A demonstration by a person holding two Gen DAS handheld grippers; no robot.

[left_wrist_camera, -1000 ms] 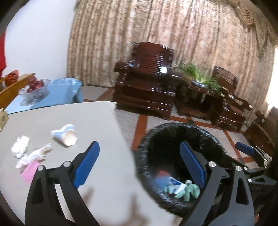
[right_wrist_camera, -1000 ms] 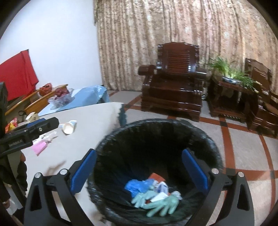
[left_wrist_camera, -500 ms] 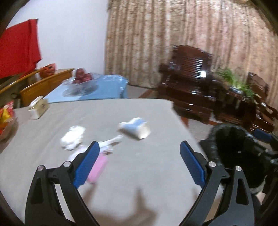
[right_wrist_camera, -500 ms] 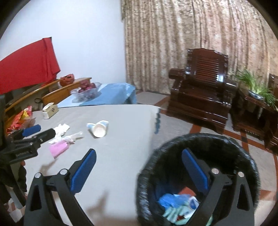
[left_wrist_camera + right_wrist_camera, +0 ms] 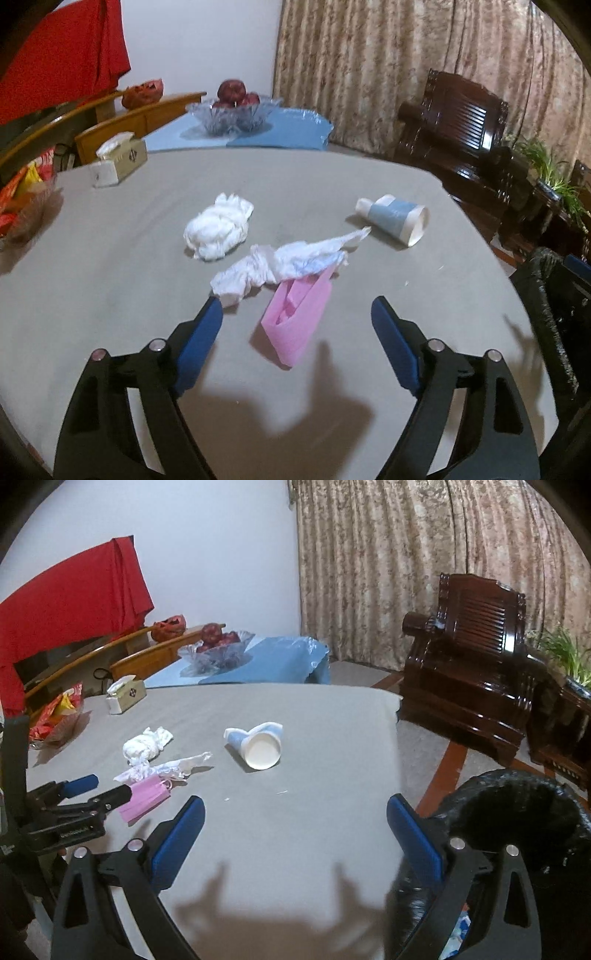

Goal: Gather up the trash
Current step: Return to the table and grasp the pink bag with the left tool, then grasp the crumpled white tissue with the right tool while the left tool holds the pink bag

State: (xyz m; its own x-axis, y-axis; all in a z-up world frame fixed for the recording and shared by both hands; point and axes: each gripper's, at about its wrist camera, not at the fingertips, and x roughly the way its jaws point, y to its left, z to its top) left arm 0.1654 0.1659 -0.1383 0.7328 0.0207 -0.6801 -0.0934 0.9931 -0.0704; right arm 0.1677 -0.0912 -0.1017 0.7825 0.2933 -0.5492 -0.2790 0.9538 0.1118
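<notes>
On the grey table (image 5: 110, 295) lie a pink face mask (image 5: 295, 325), a twisted white tissue (image 5: 280, 262), a crumpled tissue ball (image 5: 218, 229) and a paper cup (image 5: 397, 219) on its side. My left gripper (image 5: 296, 306) hovers low over the mask. Its jaws are closing with the mask between them, and the pads are clear of it. My right gripper (image 5: 295, 801) is open and empty over bare table, with the cup (image 5: 258, 747) ahead of it. The black-lined bin (image 5: 517, 823) stands off the table's right edge. The left gripper (image 5: 109, 787) shows at the mask (image 5: 146, 799).
A tissue box (image 5: 120, 160), a glass fruit bowl (image 5: 232, 110) on a blue cloth and snack packets (image 5: 22, 192) sit at the table's far and left sides. Dark wooden armchairs (image 5: 472, 664) and a plant (image 5: 565, 653) stand beyond the table.
Both views have swung left from the bin to the table. The left gripper has dropped closer to the pink mask and its jaws have narrowed a little.
</notes>
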